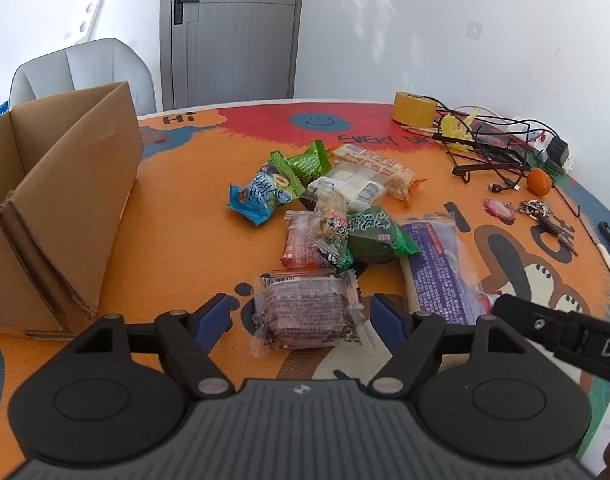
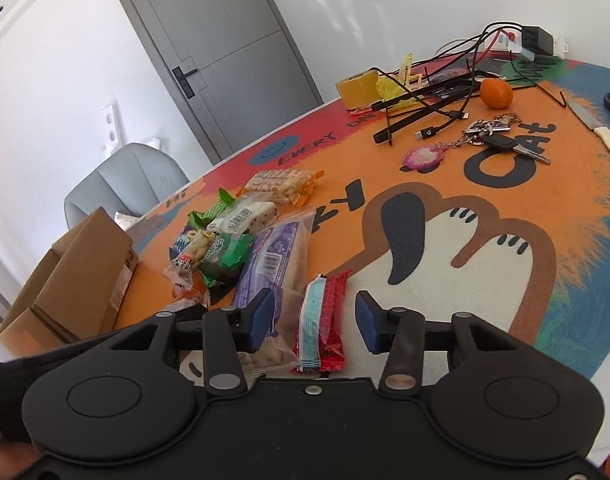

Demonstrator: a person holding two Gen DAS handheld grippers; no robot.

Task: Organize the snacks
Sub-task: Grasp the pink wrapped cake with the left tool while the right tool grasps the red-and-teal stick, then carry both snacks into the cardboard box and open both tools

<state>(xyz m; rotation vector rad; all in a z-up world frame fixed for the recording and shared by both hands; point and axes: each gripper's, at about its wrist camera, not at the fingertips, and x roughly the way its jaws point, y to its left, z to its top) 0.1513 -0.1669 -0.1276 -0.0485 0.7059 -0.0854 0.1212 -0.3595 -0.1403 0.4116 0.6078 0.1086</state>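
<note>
A heap of wrapped snacks [image 1: 337, 208] lies mid-tabletop [image 1: 177, 240], right of an open cardboard box [image 1: 61, 216]. Nearest the left claw [image 1: 301, 316] sits a clear-wrapped dark cake [image 1: 309, 312], between its spread blue fingers, which do not grip it. The right claw [image 2: 315, 320] is likewise wide open, straddling a red-and-blue packet [image 2: 323, 324] beside a purple bread bag [image 2: 273, 264]. Farther off lie keys [image 2: 493, 136], an orange [image 2: 496, 93], tangled cables [image 2: 445, 96] and a yellow tape roll [image 1: 415, 109].
</note>
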